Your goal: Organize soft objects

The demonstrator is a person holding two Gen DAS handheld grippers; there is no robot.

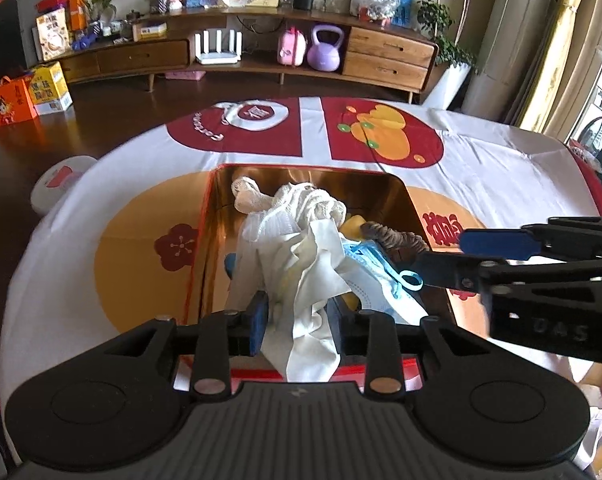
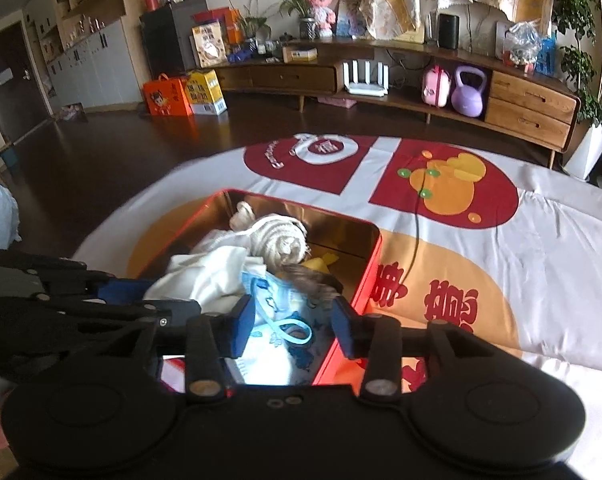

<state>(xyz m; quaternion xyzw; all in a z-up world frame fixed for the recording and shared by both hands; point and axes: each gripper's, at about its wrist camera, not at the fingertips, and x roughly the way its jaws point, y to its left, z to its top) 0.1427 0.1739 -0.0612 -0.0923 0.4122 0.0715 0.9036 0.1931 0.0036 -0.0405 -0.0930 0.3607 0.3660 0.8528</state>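
Observation:
A red tin box [image 1: 205,216] [image 2: 371,264] with a gold inside stands on the table and holds soft things: a white cloth [image 1: 313,280] [image 2: 209,272], a rolled white knit [image 1: 249,194] [image 2: 279,240], a blue face mask [image 1: 377,276] [image 2: 273,320], something yellow [image 1: 353,226] and a brown furry piece [image 1: 397,236] [image 2: 309,276]. My left gripper [image 1: 297,320] is open with the white cloth hanging between its fingers. My right gripper [image 2: 295,322] is open over the mask at the box's near end; in the left wrist view it [image 1: 453,256] reaches in from the right.
A white tablecloth [image 1: 481,148] [image 2: 541,240] with red and orange prints covers the table. A thin dark cord [image 2: 417,232] lies on the cloth right of the box. A wooden sideboard [image 1: 261,52] [image 2: 381,76] stands behind across the dark floor.

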